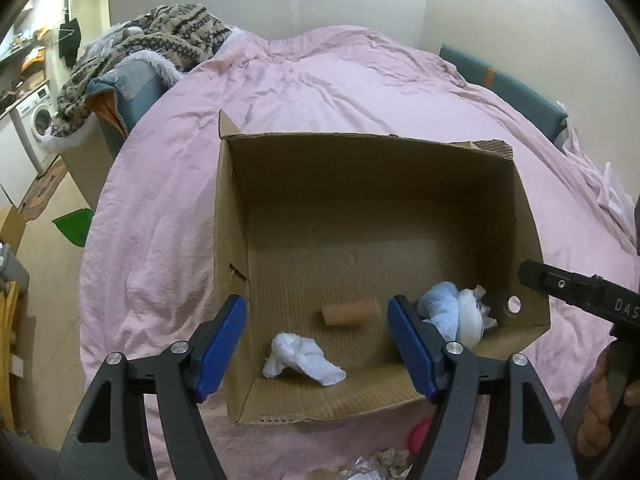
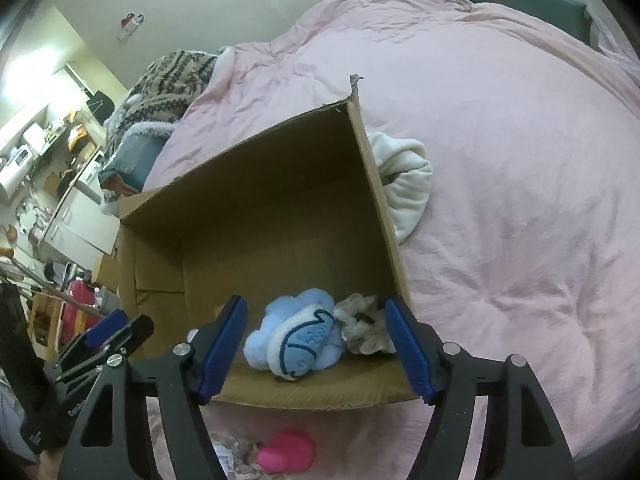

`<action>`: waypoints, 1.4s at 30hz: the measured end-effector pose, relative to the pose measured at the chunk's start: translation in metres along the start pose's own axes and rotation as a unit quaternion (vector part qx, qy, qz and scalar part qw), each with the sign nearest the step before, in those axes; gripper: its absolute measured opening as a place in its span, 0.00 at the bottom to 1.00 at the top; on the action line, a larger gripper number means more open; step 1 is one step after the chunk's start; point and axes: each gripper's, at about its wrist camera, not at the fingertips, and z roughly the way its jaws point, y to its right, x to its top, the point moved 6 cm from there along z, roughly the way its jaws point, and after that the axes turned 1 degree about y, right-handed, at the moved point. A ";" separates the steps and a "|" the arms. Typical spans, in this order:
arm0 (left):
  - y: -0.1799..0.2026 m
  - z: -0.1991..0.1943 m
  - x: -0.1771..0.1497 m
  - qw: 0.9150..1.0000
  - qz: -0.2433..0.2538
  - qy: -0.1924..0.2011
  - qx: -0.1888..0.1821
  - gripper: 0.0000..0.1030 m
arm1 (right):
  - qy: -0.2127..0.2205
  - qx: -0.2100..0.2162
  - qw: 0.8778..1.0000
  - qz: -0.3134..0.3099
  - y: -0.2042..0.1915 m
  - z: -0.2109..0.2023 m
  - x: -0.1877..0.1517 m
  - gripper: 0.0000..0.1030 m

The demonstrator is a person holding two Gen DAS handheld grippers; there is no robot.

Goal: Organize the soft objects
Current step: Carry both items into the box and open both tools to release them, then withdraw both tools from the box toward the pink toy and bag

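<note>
An open cardboard box (image 1: 400, 184) sits on a pink bed cover. Inside lie a white crumpled cloth (image 1: 300, 362), a tan roll (image 1: 350, 313) and a light-blue plush with a white patch (image 1: 452, 314). My left gripper (image 1: 318, 344) is open and empty above the box's near edge. In the right wrist view the box (image 2: 280, 184) holds the blue plush (image 2: 298, 338) and a grey scrunchie (image 2: 364, 326). My right gripper (image 2: 316, 346) is open and empty over them. A white soft garment (image 2: 404, 176) lies outside the box's right wall. A pink soft object (image 2: 286, 450) lies in front of the box.
The pink bed cover (image 1: 320, 80) spreads all around the box. A patterned knit blanket (image 1: 160, 40) is piled at the far left. Crumpled paper (image 1: 384, 464) lies near the front edge. The floor and a washing machine (image 1: 38, 120) are at the left.
</note>
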 end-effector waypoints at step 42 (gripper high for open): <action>-0.033 -0.063 -0.048 0.999 -0.031 -0.025 0.021 0.69 | -0.012 0.027 0.999 -0.045 -0.036 -0.037 -0.052 0.73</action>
